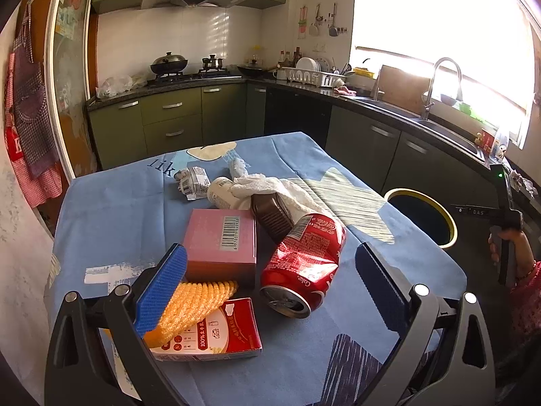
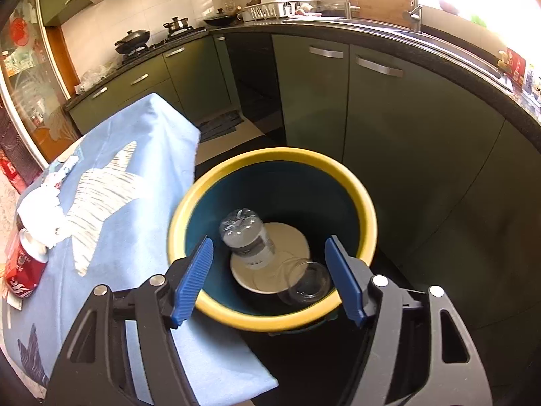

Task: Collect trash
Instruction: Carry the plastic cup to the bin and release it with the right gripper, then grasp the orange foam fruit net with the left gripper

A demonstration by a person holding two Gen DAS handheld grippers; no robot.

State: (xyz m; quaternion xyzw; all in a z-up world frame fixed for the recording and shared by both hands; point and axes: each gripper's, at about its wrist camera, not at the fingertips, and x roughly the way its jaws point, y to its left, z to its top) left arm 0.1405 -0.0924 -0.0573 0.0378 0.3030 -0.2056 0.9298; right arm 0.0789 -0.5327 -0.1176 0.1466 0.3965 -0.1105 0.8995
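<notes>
Bin [image 2: 367,199]: beside table [image 2: 142,128], holding clear bottle [image 2: 248,240].
Right gripper [image 2: 270,279]: over bin, wide, nothing between pads.
Left gripper [image 1: 270,280]: wide, above crushed can [image 1: 304,264], not gripping.

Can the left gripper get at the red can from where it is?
Probably yes. The left gripper is open and the red can lies on its side between the fingers' line, nothing on top. The pink box sits close on one side, so that finger has little room.
</notes>
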